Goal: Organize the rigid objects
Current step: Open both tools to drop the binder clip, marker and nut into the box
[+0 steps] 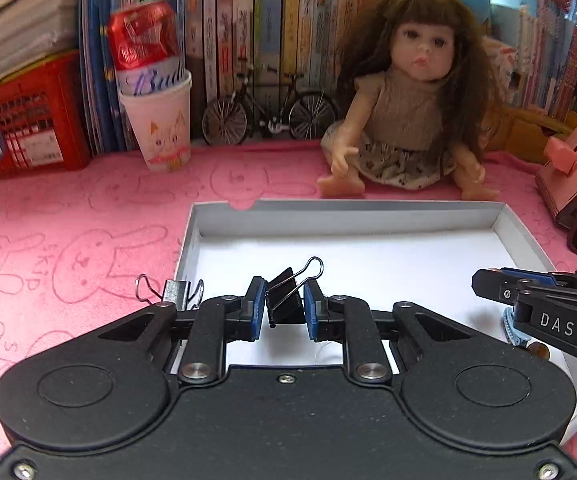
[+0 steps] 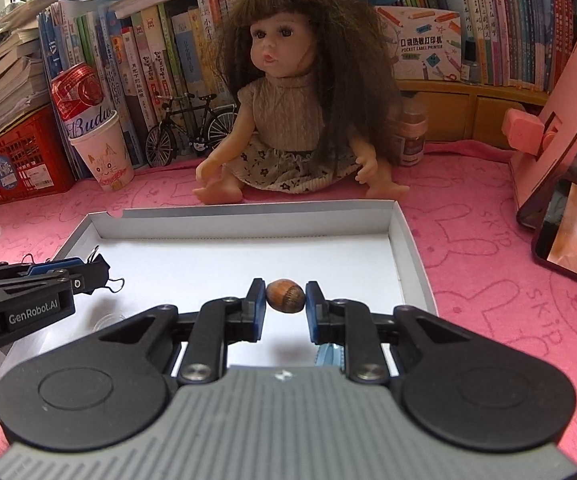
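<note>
The left gripper (image 1: 285, 307) has its fingers (image 1: 257, 304) pinching a black binder clip (image 1: 288, 296) over the white box (image 1: 352, 216), at 6 o'clock from the doll (image 1: 408, 92). The right gripper (image 2: 285, 303) pinches a brown nut (image 2: 285, 296) above the same box on the pink table (image 2: 488, 280). A silver binder clip (image 1: 174, 292) sits at the box's rim at 9 o'clock from the black one.

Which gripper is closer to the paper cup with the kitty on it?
Left. The left gripper, holding a black binder clip, is at the white box's side nearest the paper cup. The right gripper, holding a nut, is farther across.
</note>
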`<move>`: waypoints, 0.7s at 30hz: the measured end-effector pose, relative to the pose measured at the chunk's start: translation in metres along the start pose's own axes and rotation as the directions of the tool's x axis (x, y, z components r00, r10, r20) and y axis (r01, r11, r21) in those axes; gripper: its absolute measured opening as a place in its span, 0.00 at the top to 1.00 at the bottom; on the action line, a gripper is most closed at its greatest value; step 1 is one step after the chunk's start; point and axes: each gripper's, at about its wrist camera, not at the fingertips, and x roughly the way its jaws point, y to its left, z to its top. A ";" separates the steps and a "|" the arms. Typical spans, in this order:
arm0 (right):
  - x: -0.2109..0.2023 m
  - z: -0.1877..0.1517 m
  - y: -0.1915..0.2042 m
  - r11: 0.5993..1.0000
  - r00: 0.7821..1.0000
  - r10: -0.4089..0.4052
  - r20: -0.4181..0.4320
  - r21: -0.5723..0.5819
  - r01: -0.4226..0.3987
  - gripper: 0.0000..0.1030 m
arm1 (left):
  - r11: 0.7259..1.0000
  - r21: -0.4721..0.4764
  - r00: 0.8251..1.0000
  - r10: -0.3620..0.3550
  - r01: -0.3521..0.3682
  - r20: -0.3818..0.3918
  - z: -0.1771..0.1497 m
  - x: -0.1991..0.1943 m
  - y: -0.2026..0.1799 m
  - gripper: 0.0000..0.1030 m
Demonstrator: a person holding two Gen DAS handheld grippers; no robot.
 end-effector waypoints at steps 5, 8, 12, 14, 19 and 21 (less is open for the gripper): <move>0.012 0.010 -0.003 0.999 0.997 0.025 -0.070 0.024 -0.023 0.75 | 0.999 -0.039 0.999 -0.022 0.020 -0.047 0.006 0.010 0.002 0.81; 0.014 0.012 -0.004 1.000 0.997 0.019 -0.073 0.024 -0.017 0.75 | 1.000 -0.026 0.999 -0.005 0.004 -0.051 0.005 0.011 -0.001 0.81; 0.018 0.012 -0.003 1.000 0.996 0.017 -0.084 0.022 -0.016 0.75 | 1.000 -0.025 0.998 -0.013 0.011 -0.054 0.005 0.012 -0.002 0.81; 0.019 0.012 -0.003 1.000 0.996 0.016 -0.087 0.023 -0.014 0.75 | 1.000 -0.018 0.998 -0.013 0.012 -0.058 0.004 0.013 -0.002 0.81; 0.022 0.011 -0.001 1.000 0.995 0.011 -0.096 0.018 -0.010 0.75 | 1.000 -0.002 0.998 -0.002 0.002 -0.057 0.002 0.014 -0.004 0.81; 0.024 0.010 -0.001 1.000 0.995 0.013 -0.101 0.023 -0.011 0.75 | 1.000 0.000 0.998 0.000 0.000 -0.055 0.001 0.015 -0.005 0.81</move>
